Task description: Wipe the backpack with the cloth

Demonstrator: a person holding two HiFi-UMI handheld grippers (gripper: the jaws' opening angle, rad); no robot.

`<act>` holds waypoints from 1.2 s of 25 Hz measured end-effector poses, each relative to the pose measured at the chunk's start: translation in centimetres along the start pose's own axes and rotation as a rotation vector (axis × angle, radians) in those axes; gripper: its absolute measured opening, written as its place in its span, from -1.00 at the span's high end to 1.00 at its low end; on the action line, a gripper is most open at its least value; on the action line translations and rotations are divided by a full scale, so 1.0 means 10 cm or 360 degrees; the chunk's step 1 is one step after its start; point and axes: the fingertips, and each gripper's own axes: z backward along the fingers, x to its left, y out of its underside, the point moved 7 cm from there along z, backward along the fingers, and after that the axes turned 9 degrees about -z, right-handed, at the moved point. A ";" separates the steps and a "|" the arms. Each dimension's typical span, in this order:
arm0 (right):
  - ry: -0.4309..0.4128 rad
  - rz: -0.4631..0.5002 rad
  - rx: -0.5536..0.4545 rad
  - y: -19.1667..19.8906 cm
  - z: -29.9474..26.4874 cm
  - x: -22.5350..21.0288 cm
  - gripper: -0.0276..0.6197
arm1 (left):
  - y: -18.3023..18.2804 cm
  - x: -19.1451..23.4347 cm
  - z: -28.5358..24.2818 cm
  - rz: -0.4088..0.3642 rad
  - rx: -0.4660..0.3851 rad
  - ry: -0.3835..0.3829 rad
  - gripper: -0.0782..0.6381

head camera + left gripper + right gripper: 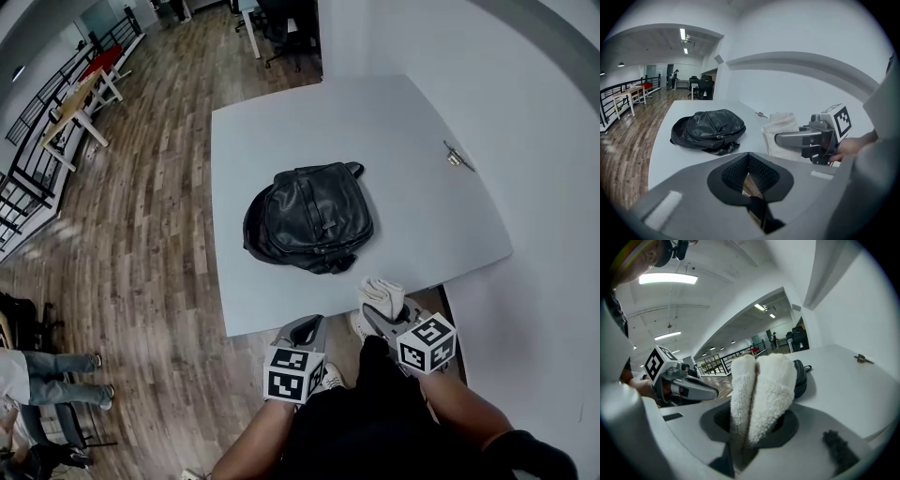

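Here, in the head view, the black backpack [309, 217] lies mid-tabletop [422, 187], well apart from both grippers at the near edge (a small metal piece [457, 157] sits far right). The right gripper [384, 314] carries the white cloth [382, 292], and the left gripper [302, 330] is beside it. The left gripper view shows its jaws together at the tips, nothing between. The right gripper view shows its jaws clamped on the folded cloth, which stands upright.

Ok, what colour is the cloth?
White or off-white; the cloth shows best in the right gripper view.
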 end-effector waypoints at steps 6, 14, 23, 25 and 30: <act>0.0009 -0.0046 0.0010 -0.07 -0.06 -0.33 0.64 | -0.14 -0.01 -0.24 -0.0013 0.0059 0.0012 0.76; 0.0057 -0.0070 -0.0012 -0.26 -0.14 -0.79 0.64 | -0.45 0.06 -0.48 -0.0156 0.0064 -0.0068 0.76; 0.0123 -0.0019 -0.0036 -0.61 -0.25 -1.36 0.64 | -0.78 0.11 -0.69 -0.0082 0.0004 -0.0048 0.76; 0.0140 -0.0003 -0.0041 -0.69 -0.31 -1.51 0.64 | -0.83 0.15 -0.73 -0.0085 0.0005 -0.0076 0.76; 0.0176 0.0023 -0.0047 -0.88 -0.46 -1.87 0.64 | -0.93 0.25 -0.87 -0.0099 0.0014 -0.0150 0.76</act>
